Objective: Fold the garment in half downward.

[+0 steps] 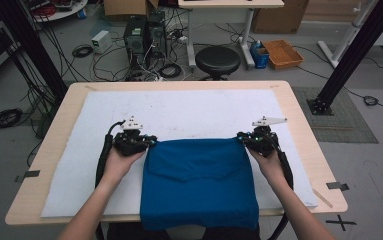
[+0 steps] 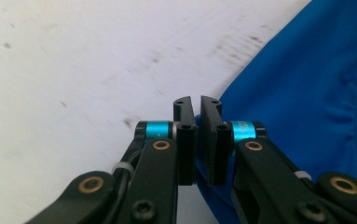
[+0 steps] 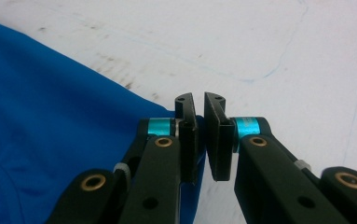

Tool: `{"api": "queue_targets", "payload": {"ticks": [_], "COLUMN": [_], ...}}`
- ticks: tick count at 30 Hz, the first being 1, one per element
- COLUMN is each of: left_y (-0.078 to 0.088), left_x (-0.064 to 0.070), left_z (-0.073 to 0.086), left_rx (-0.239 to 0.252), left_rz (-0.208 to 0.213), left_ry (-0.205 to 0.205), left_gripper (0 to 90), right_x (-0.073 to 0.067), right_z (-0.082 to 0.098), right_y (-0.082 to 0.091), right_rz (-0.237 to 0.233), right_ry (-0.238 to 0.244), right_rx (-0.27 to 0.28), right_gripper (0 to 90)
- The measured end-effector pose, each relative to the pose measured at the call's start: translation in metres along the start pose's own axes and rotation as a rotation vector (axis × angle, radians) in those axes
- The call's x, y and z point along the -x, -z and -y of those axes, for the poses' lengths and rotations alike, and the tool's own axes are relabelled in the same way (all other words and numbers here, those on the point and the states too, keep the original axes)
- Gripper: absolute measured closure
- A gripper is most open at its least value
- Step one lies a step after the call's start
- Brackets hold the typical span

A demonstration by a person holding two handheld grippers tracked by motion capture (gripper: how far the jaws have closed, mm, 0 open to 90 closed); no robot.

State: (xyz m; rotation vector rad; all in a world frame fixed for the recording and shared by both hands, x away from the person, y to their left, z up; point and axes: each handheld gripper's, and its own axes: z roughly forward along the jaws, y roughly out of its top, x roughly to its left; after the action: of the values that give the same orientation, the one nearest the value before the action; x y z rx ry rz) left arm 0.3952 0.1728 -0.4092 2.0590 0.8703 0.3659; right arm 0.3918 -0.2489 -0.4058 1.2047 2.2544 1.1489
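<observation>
Blue cloth (image 1: 199,182) folded flat, left claw (image 1: 151,142) and right claw (image 1: 241,136) pinching its far corners

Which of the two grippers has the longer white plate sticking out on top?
The right gripper, at the blue cloth's far right corner. Its plate is a long bar pointing right; the left gripper's is short and stubby.

A wooden table (image 1: 299,115) is standing on a grey floor (image 1: 379,150), carrying a white mat (image 1: 189,112). Behind it, a black stool (image 1: 217,60) is sitting beside 2 computer towers (image 1: 145,32), with cables (image 1: 81,51) trailing around. An orange tray (image 1: 282,53) is lying farther right. Black frame posts (image 1: 351,57) are rising at both sides.
</observation>
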Motion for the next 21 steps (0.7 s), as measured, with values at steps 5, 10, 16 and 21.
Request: {"api": "queue_targets", "payload": {"ticks": [5,10,16,21], "left_y": [-0.023,-0.036,-0.038,-0.017], "left_x": [-0.017,-0.03,-0.029,-0.02], "left_z": [-0.013,-0.018,-0.015,-0.008], "left_rx": [-0.024,-0.025,-0.072,-0.019], "left_rz": [-0.027,-0.054,-0.126,-0.123], "left_ry": [-0.025,-0.019,0.01,0.038], "left_gripper": [84.8,84.7,62.5,57.6], "right_x": [0.008,0.018,0.022,0.019], "right_z": [-0.011,-0.018,-0.016,-0.018], "right_y": [-0.022,-0.033,-0.044,-0.027], "right_rz": [0.049,0.068,0.092,0.091], "right_ry": [0.037,0.017,0.019,0.018], "right_rx": [-0.028,-0.026,-0.053,-0.005], "right_gripper": [84.5,84.5,76.3,67.1]}}
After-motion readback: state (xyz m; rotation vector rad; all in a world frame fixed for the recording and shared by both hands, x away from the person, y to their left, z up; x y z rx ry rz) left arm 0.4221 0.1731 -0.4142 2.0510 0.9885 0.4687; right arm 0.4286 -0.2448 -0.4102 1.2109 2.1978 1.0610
